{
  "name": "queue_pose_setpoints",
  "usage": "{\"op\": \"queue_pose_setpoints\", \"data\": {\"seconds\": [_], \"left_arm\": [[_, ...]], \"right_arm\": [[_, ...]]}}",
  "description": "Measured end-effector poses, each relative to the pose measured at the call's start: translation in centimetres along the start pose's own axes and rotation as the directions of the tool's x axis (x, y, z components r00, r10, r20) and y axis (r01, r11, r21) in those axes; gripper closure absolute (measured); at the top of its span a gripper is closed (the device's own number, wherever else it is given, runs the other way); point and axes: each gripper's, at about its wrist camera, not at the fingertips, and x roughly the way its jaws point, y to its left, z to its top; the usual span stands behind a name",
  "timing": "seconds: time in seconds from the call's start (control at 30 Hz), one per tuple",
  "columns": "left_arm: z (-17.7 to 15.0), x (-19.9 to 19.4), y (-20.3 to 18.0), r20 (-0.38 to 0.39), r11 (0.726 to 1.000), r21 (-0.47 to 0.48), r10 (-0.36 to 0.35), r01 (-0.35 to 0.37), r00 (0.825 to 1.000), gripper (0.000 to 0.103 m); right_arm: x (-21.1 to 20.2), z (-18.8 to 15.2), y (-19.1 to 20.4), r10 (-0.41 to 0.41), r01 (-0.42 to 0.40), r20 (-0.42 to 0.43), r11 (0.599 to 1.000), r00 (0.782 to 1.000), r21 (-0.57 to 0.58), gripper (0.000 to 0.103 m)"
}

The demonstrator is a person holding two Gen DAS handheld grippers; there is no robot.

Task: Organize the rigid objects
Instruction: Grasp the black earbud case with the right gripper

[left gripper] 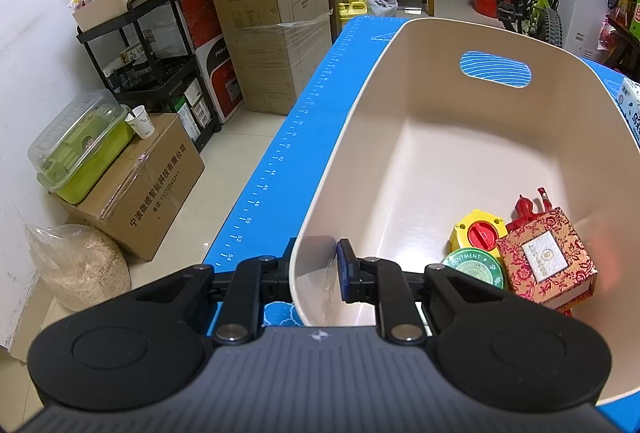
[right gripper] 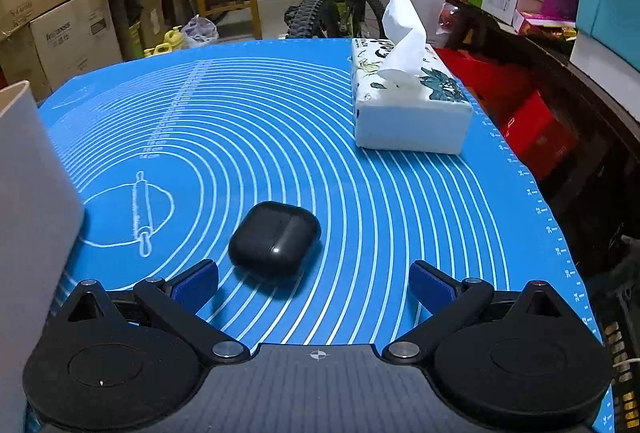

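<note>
Blue baking mat point(right gripper: 280, 121) carries a black earbud case point(right gripper: 275, 238), loose just ahead of the right gripper point(right gripper: 314, 283), whose jaws gape to take it. Left gripper point(left gripper: 316, 269) pinches the beige bin point(left gripper: 460, 137) wall, likely steadying it; a tin, box and toys already lie inside.
</note>
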Motion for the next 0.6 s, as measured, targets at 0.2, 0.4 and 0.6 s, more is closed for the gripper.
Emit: {"op": "queue_pose_setpoints", "data": {"seconds": [0.2, 0.4, 0.6], "left_arm": [[0.06, 0.00, 0.01, 0.000, 1.000, -0.001, 0.000, 0.000, 1.000, 0.082], [0.10, -0.01, 0.02, 0.000, 1.000, 0.000, 0.001, -0.001, 1.000, 0.082], [0.10, -0.02, 0.03, 0.000, 1.000, 0.000, 0.001, -0.001, 1.000, 0.082]], "right_arm": [[0.96, -0.26, 0.57, 0.004, -0.003, 0.041, 1.000, 0.999, -0.024, 0.003], [0.93, -0.15, 0.77, 0.042, -0.041, 0.072, 0.999, 0.997, -0.026, 0.019], [0.53, 0.18, 0.88, 0.054, -0.051, 0.072, 0.998, 0.996, -0.046, 0.046]]}}
